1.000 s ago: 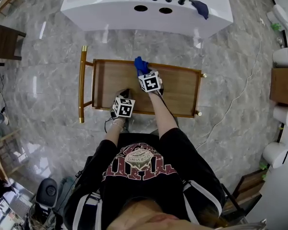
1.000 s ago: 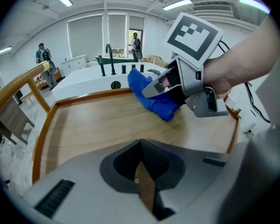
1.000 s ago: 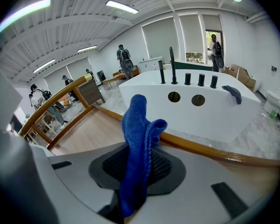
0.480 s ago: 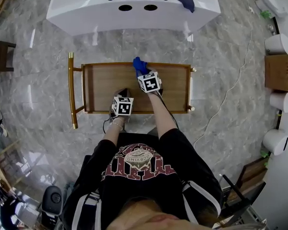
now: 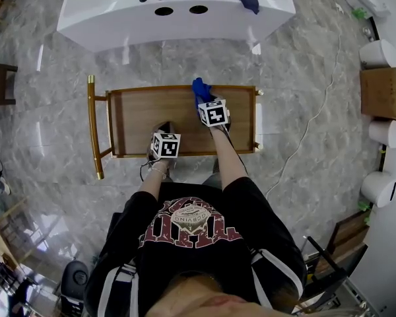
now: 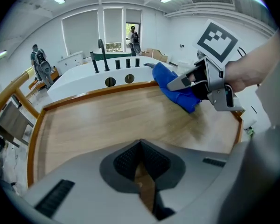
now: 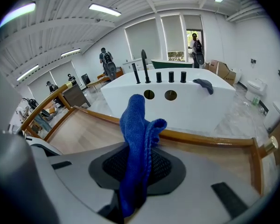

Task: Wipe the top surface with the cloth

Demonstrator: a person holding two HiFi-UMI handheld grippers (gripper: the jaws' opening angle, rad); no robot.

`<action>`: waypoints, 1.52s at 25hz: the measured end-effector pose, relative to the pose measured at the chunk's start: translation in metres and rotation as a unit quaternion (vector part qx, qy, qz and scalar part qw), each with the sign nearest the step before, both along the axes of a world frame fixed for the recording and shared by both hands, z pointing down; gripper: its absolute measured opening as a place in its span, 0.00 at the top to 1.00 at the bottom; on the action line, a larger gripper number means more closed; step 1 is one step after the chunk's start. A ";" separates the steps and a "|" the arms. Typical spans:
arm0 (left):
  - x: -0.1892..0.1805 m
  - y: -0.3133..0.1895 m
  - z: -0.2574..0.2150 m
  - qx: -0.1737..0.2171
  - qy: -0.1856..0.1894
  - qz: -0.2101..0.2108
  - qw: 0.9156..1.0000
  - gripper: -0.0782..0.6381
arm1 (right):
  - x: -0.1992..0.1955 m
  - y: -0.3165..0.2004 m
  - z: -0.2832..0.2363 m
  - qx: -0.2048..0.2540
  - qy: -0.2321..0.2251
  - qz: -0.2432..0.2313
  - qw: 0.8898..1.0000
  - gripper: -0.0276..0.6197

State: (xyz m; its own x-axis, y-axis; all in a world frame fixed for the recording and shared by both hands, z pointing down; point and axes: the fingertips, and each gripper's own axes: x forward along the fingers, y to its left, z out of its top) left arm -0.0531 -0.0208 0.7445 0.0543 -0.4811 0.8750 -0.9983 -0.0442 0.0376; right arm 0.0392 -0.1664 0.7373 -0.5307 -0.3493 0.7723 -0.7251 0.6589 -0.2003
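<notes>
We note: right gripper point(image 5: 202, 100) clamped on blue cloth point(image 7: 135, 139); cloth touching wooden top surface point(image 5: 145, 121) near far rim; left gripper point(image 5: 165, 129) jaws together, empty.

The cloth point(image 5: 199, 89) is a blue, fuzzy rag, folded and bunched, pinched between the jaws of the right gripper point(image 5: 204, 103). It rests on the top surface point(image 5: 142, 117), a pale wooden board with a raised rim, near the far edge.

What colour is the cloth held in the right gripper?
Blue; the cloth shows best in the right gripper view.
</notes>
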 end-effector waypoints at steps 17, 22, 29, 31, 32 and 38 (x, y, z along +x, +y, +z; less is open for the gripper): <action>0.002 0.000 0.001 -0.013 -0.016 0.025 0.999 0.82 | 0.053 -0.016 0.001 0.007 0.020 0.019 1.000 0.82; 0.003 0.000 0.001 -0.014 -0.017 0.020 1.000 0.82 | 0.068 -0.023 0.001 0.009 0.021 0.027 0.999 0.82; 0.002 0.000 0.000 -0.012 -0.019 0.020 1.000 0.82 | 0.095 -0.029 0.000 0.010 0.029 0.048 0.998 0.82; 0.002 0.000 -0.001 -0.012 -0.020 0.019 1.000 0.82 | 0.102 -0.032 -0.001 0.010 0.030 0.052 0.998 0.82; 0.003 0.000 -0.001 -0.012 -0.021 0.019 1.000 0.82 | 0.106 -0.033 -0.001 0.010 0.031 0.053 0.998 0.82; 0.002 -0.001 0.002 -0.011 -0.024 0.017 1.000 0.82 | 0.125 -0.040 0.002 0.016 0.041 0.061 0.997 0.82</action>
State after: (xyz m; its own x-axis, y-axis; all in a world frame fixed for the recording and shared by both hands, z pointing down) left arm -0.0508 -0.0214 0.7467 0.0280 -0.4600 0.8875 -0.9970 -0.0773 -0.0086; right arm 0.1642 -0.2066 0.7388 -0.4185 -0.4319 0.7989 -0.8128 0.5706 -0.1172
